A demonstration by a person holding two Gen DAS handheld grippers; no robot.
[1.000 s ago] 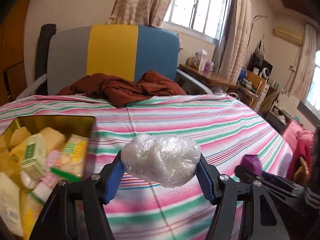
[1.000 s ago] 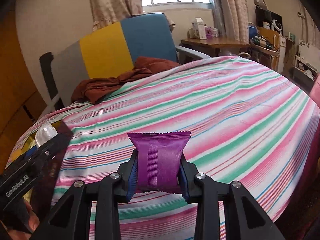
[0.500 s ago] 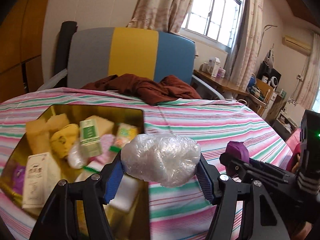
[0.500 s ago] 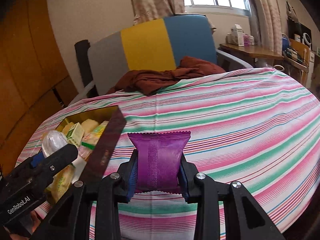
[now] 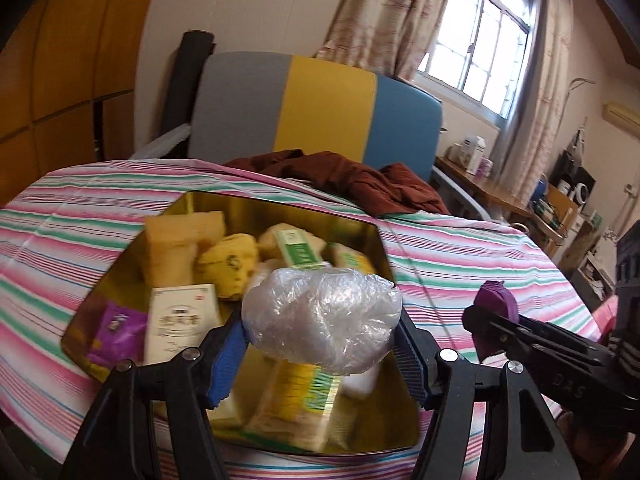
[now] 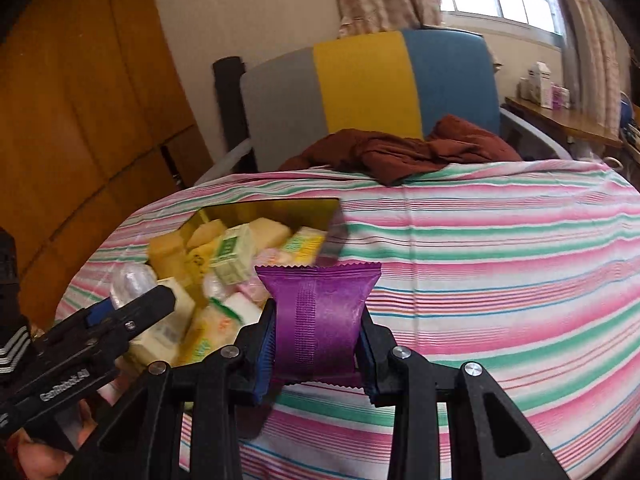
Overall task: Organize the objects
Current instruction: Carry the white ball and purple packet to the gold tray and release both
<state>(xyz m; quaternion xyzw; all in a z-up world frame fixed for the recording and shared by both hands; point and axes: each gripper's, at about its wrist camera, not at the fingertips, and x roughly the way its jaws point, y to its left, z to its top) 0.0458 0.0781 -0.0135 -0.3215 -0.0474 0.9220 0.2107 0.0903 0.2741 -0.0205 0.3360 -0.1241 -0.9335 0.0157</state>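
My left gripper (image 5: pixel 320 344) is shut on a clear plastic-wrapped bundle (image 5: pixel 322 318) and hangs over the gold tin (image 5: pixel 280 208), which holds several yellow, green and white snack packets. My right gripper (image 6: pixel 318 340) is shut on a purple snack packet (image 6: pixel 318 316), just right of the tin's (image 6: pixel 264 210) near corner. In the left wrist view the right gripper (image 5: pixel 496 316) shows at the right with the purple packet (image 5: pixel 498 300). In the right wrist view the left gripper (image 6: pixel 132 300) shows at the lower left with the bundle (image 6: pixel 130 282) above the tin.
The tin sits on a round table under a pink, green and white striped cloth (image 6: pixel 500 240). A dark red garment (image 5: pixel 352 180) lies at the table's far edge, before a grey, yellow and blue chair back (image 5: pixel 320 108). A cluttered desk (image 5: pixel 492 196) stands at the right.
Both grippers have swung left across the table with their loads. The tin has come from the left edge of view to directly under the left gripper and beside the right one.
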